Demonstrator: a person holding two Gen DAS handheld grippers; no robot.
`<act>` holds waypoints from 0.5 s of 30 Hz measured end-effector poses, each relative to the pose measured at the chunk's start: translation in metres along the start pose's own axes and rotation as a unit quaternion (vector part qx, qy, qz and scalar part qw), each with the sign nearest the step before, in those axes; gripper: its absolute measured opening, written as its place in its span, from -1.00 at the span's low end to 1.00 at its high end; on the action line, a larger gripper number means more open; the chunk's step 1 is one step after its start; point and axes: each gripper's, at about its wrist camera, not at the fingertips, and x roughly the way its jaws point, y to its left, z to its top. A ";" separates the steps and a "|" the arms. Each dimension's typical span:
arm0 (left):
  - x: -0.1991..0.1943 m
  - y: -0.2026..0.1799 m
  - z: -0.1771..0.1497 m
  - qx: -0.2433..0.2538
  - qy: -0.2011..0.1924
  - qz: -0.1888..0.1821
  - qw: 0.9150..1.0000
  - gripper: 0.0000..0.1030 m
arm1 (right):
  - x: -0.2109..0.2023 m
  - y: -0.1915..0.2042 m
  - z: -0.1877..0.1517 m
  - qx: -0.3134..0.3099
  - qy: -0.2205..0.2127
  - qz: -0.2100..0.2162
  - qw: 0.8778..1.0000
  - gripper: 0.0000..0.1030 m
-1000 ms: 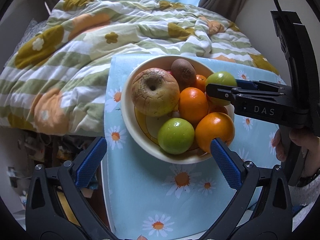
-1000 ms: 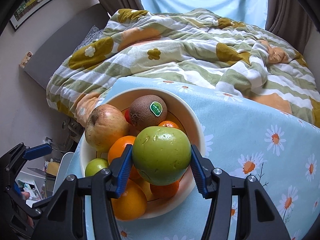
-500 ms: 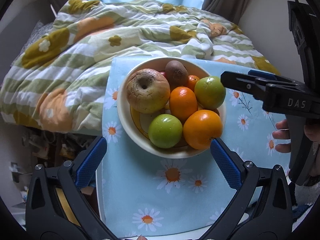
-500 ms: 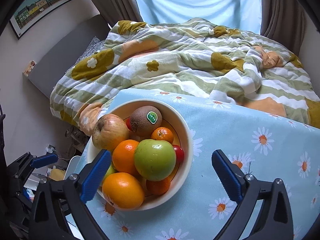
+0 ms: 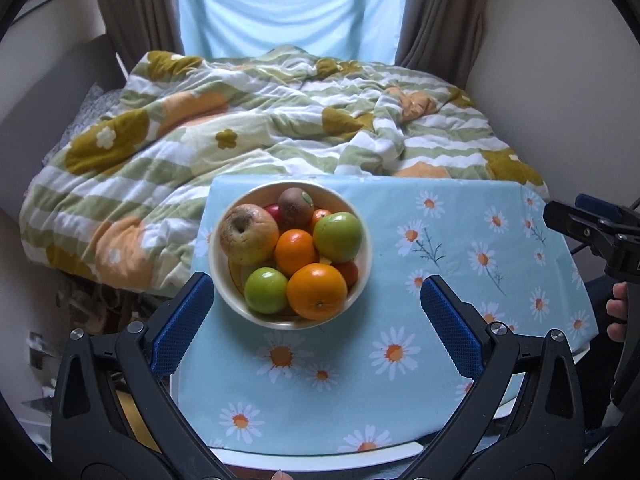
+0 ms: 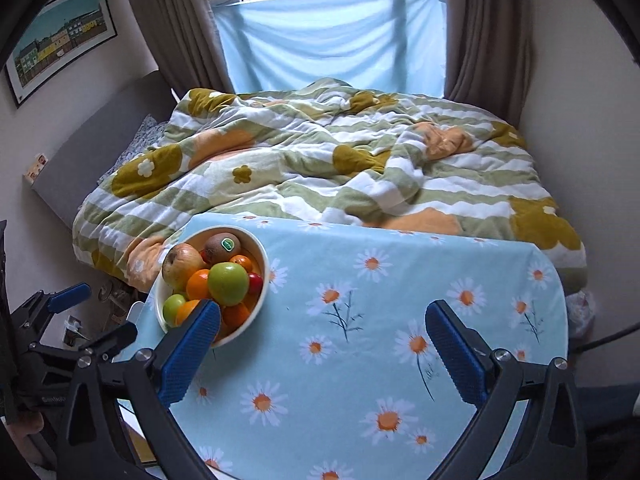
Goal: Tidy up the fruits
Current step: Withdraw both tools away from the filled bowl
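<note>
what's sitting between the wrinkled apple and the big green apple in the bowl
In the left wrist view, an orange sits between the wrinkled apple and the big green apple.

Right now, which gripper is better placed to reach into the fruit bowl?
Probably the left gripper: open, with the bowl straight ahead between its fingers. The right gripper, also open, has the bowl off to its left.

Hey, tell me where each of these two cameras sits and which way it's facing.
Left wrist: on the left gripper, open, above the table's near edge, facing the fruit bowl and bed.
Right wrist: on the right gripper, open, further right, facing the tablecloth; bowl at left.
Shared: bowl, green apple, bed; each shows the other gripper.
</note>
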 end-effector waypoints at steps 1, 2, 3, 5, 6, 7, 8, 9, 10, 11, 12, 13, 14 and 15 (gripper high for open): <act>-0.005 -0.004 -0.001 -0.002 -0.005 0.000 1.000 1.00 | -0.008 -0.006 -0.004 0.004 -0.004 -0.010 1.000 0.99; -0.010 -0.008 -0.001 -0.004 -0.010 0.000 1.000 1.00 | -0.015 -0.010 -0.008 0.004 -0.007 -0.021 1.000 0.99; -0.014 -0.011 -0.002 -0.005 -0.013 0.000 1.000 1.00 | -0.021 -0.013 -0.011 0.002 -0.008 -0.031 0.999 0.99; -0.023 -0.018 -0.004 -0.007 -0.018 -0.001 1.000 1.00 | -0.031 -0.020 -0.019 -0.002 -0.012 -0.050 0.999 0.99; -0.026 -0.021 -0.006 -0.007 -0.021 0.000 1.000 1.00 | -0.036 -0.022 -0.022 -0.003 -0.015 -0.055 0.998 0.99; -0.030 -0.023 -0.007 -0.008 -0.025 0.001 1.000 1.00 | -0.041 -0.024 -0.025 -0.003 -0.019 -0.061 0.998 0.99; -0.033 -0.025 -0.009 -0.008 -0.028 0.003 1.000 1.00 | -0.045 -0.025 -0.029 -0.004 -0.022 -0.066 0.998 0.99; -0.036 -0.026 -0.010 -0.008 -0.032 0.004 0.999 1.00 | -0.049 -0.027 -0.031 -0.004 -0.027 -0.070 0.997 0.99; -0.039 -0.027 -0.011 -0.008 -0.035 0.005 0.999 1.00 | -0.053 -0.029 -0.034 -0.004 -0.030 -0.073 0.997 0.99; -0.041 -0.028 -0.012 -0.008 -0.038 0.007 0.999 1.00 | -0.055 -0.031 -0.036 -0.003 -0.034 -0.076 0.997 0.99; -0.043 -0.029 -0.013 -0.008 -0.041 0.009 0.999 1.00 | -0.058 -0.032 -0.038 -0.003 -0.037 -0.079 0.996 0.99; -0.045 -0.030 -0.014 -0.008 -0.044 0.010 0.999 1.00 | -0.059 -0.033 -0.040 -0.002 -0.040 -0.081 0.996 0.99; -0.046 -0.031 -0.014 -0.008 -0.046 0.011 0.999 1.00 | -0.061 -0.034 -0.041 -0.002 -0.042 -0.083 0.996 0.98; -0.048 -0.031 -0.014 -0.007 -0.049 0.012 0.999 1.00 | -0.062 -0.035 -0.042 -0.001 -0.043 -0.083 0.996 0.98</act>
